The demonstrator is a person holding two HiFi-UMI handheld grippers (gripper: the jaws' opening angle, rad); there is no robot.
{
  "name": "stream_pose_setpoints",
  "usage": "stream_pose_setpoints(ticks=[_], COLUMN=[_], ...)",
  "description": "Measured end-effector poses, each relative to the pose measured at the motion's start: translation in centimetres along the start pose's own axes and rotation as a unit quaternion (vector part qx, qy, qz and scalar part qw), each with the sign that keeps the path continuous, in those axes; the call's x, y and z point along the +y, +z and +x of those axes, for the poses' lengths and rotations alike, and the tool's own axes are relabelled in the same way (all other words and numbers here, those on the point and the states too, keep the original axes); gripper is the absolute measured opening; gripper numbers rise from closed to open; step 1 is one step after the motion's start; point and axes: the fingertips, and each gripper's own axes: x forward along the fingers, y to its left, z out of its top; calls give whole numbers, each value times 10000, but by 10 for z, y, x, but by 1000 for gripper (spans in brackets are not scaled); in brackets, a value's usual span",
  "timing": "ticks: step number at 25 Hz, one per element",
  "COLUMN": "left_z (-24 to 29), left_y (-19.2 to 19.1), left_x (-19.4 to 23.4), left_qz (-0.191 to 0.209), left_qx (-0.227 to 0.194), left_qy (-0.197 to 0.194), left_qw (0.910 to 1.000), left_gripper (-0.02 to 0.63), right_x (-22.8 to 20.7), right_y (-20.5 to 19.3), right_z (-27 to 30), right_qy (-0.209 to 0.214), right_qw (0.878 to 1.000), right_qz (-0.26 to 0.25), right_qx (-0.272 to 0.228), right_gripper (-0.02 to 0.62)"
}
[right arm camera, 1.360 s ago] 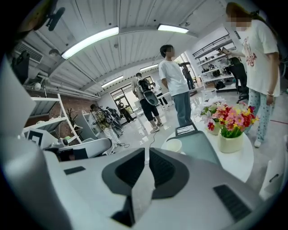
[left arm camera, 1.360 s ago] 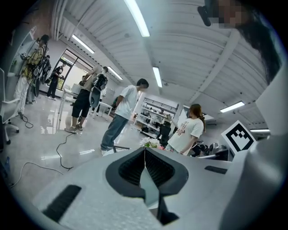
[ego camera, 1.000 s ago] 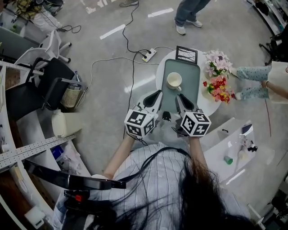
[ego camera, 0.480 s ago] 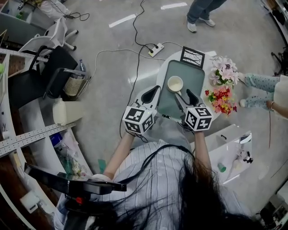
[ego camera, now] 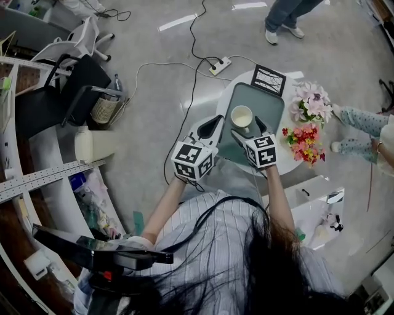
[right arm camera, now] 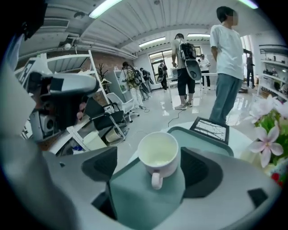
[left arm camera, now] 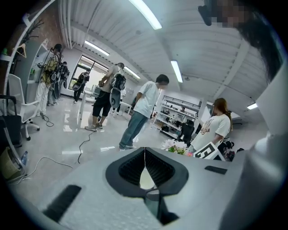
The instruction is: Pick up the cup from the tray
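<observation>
Head view: the near end of the tray (ego camera: 274,101) is hidden under the right gripper (ego camera: 245,126), whose jaws are opening with the cup (ego camera: 241,114) between them. The cup's handle cannot be made out there. Beyond the tray's far end, a standing person (ego camera: 286,15) is cut off above the legs by the top edge. Right of the tray, a seated person (ego camera: 363,120) is cut off by the right edge. Left gripper view: the pale shape behind the meeting jaw tips of the left gripper (left arm camera: 145,152) cannot be identified.

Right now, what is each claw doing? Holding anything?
Left gripper: fingers closed, holding nothing.
Right gripper: fingers opening, either side of the cup on the tray, not gripping it.
</observation>
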Motion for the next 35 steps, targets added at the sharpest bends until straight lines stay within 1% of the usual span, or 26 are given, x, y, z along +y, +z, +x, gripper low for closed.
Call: stream_pose_setpoints(ticks=[2, 4, 9, 20, 23, 28, 31, 33, 35], left_z=[1, 0, -1, 3, -1, -5, -7, -10, -14], left_y=[1, 1, -4, -15, -18, -19, -20, -21, -21], left_x=[1, 2, 9, 7, 9, 16, 17, 18, 19], left_qz=[-1, -11, -72, -81, -99, -134, -140, -131, -129], left_qx=[2, -2, 38, 174, 212, 244, 258, 264, 270], left_qy=[33, 72, 181, 172, 210, 279, 305, 319, 340], left_qw=[10000, 10000, 9998, 9997, 9995, 9992, 9991, 9991, 9990], left_gripper=[15, 15, 15, 15, 15, 15, 15, 15, 15], right_x=[0, -4, -12, -22, -26, -32, -37, -36, -36], right_y=[-9, -15, -20, -32, -36, -37, -40, -35, -37], right_z=[14, 25, 44, 69, 76, 80, 83, 82, 81], right_qy=[31, -24, -219, -493, -694, -1110, -1353, -1427, -1431], right_qw=[9998, 9996, 9993, 9974, 9960, 9930, 9900, 9894, 9893], right_qz=[-1, 99, 163, -103, -88, 58, -16, -73, -13], right_qx=[172, 256, 253, 524, 549, 407, 397, 270, 268], right_gripper=[411, 413, 419, 419, 419, 417, 417, 417, 417])
